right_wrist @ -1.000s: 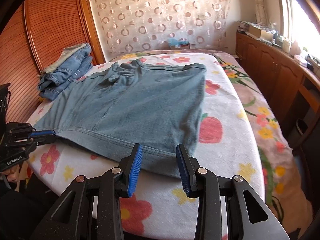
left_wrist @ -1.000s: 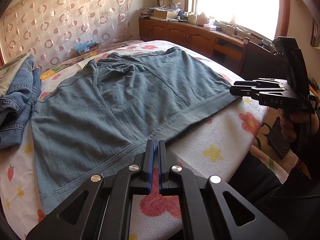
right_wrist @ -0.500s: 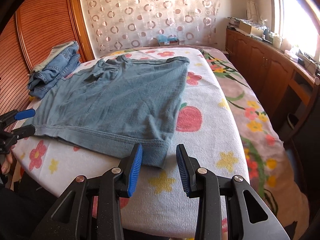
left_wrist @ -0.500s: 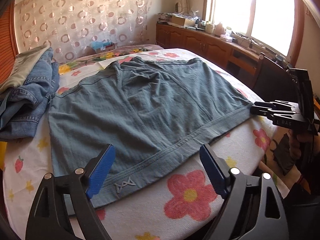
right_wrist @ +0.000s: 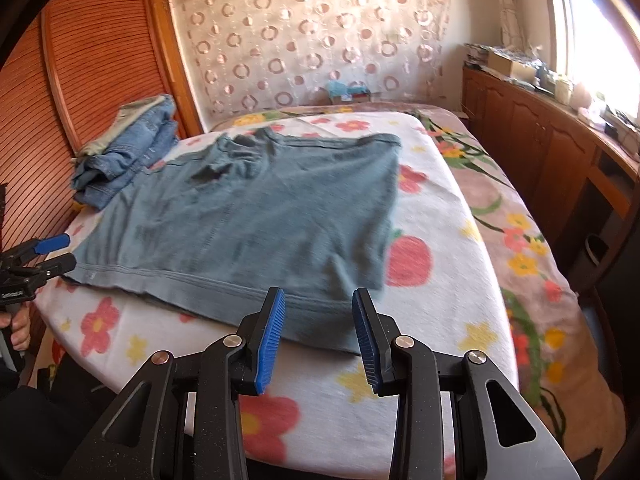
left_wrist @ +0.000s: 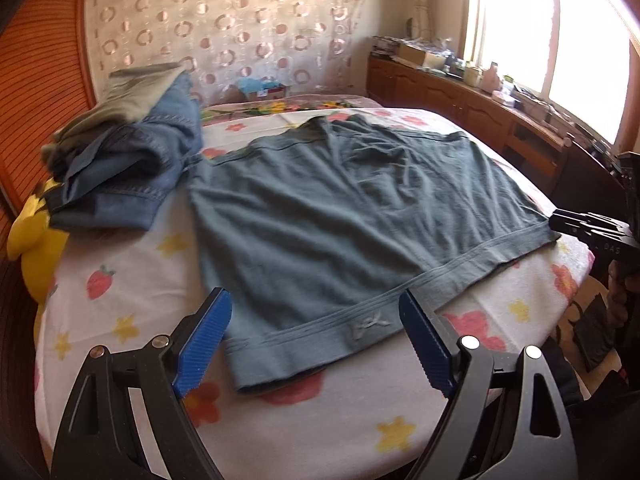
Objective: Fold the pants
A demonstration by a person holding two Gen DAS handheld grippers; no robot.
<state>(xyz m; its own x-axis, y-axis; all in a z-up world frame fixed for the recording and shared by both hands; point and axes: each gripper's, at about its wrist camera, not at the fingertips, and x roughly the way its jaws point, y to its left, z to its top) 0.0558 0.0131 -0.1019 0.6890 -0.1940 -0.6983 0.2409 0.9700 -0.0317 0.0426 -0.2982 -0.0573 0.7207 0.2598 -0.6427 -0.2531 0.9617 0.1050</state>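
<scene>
Teal-grey pants (left_wrist: 352, 216) lie spread flat on the flowery bed (left_wrist: 132, 280), w/ a denim pile (left_wrist: 132, 160) just beside. Left hand-held gripper (left_wrist: 316, 340) is wide open over the near waistband corner; right hand-held gripper (right_wrist: 318, 332) is open too, holding nothing. Fabric looks soft, light & floppy imo, so grab the thicker waistband corners.

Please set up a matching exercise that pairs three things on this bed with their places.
Things:
1. grey-blue pants
2. denim pile
3. left gripper

Places:
A. at the bed's far left corner, by the wooden wall
B. open, at the near hem's left corner
C. spread flat across the middle of the flowered bedspread

Pairs: 1-C, 2-A, 3-B
</scene>
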